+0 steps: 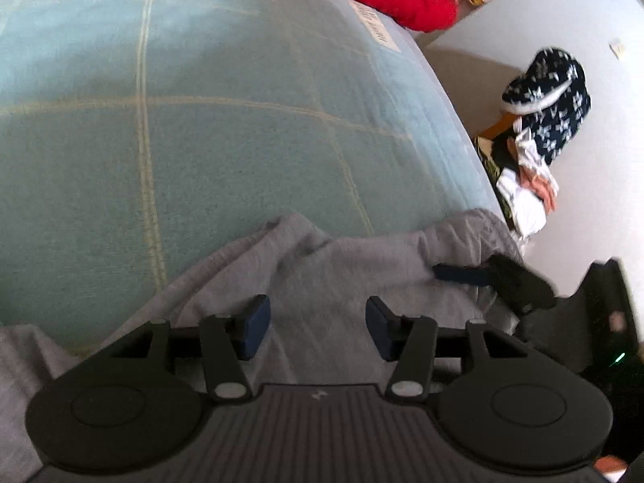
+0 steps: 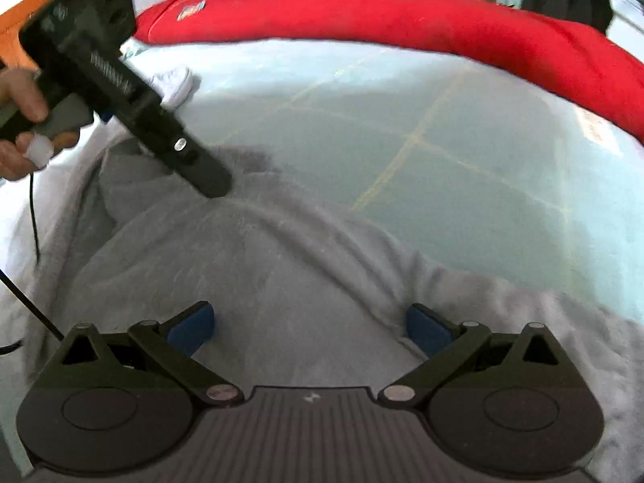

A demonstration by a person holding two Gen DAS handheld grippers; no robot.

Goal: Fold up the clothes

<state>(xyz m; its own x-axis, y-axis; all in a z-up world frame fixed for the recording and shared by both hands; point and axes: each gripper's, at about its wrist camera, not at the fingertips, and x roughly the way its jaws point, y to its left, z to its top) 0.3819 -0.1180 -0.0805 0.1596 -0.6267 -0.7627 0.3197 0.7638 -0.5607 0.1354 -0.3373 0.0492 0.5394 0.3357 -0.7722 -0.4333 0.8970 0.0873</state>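
**Both tools hanging over the grey garment, nothing gripped**

So the grey garment point(image 1: 322, 265) is lying rumpled along the near edge of the bed, spreading over the pale blue checked bedspread point(image 1: 201, 120). In the right wrist view the same grey fabric point(image 2: 261, 273) is bunching into a long ridge running diagonally from upper left toward the lower right.

The left tool point(image 1: 318, 328) is pointing down at the cloth with its jaws sitting about halfway apart. The blue pads point(image 1: 255, 322) are showing clear grey fabric between them, and nothing is getting pinched. From the right wrist camera you can see that same left tool point(image 2: 213, 189) coming in from the upper left, a hand point(image 2: 20, 120) wrapping its handle, tip right down at a fold of the garment. Whether it's actually touching is hard to say with the blur.

The right tool point(image 2: 310, 330) is sitting wide open above the garment, one blue pad point(image 2: 189, 328) on each side of the ridge, not closing on anything. In the left view its dark tip point(image 1: 463, 273) is poking in at the garment's right edge.

A red garment point(image 2: 402, 24) is stretching across the far side of the bed. Off the bed's right side, a heap of clothes point(image 1: 539, 120) is lying on the floor, dark blue with white stars on top.
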